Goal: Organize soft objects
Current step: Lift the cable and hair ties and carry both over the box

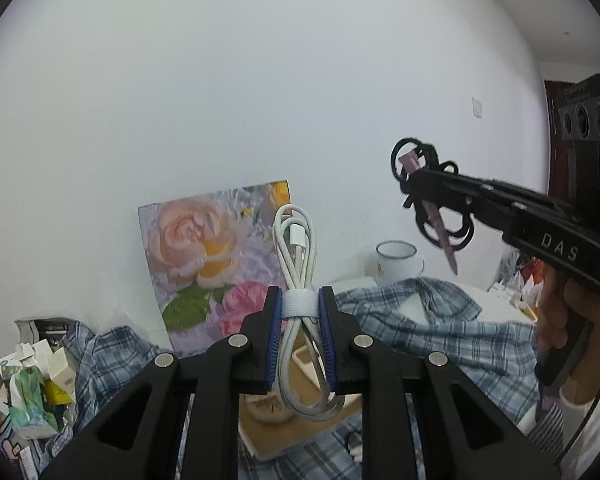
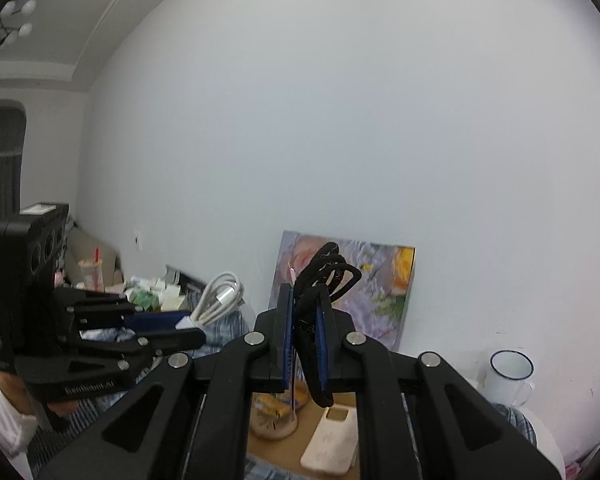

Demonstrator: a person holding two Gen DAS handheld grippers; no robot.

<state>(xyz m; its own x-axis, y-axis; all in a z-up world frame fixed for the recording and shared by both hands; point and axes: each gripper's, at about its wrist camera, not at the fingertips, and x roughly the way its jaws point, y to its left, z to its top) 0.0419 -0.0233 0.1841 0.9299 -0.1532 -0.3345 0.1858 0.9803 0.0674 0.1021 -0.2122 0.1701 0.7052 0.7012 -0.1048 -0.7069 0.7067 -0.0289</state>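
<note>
My left gripper is shut on a coiled white braided cable bound with a white strap, held upright in the air; it also shows in the right wrist view. My right gripper is shut on a bunch of black hair ties on a pink card; it appears in the left wrist view at the right, raised. A blue plaid shirt lies crumpled on the table below both grippers.
A flower painting leans on the white wall. A white enamel mug stands at the right. A wooden tray below holds a cream phone case and a round trinket. Small boxes pile at the left.
</note>
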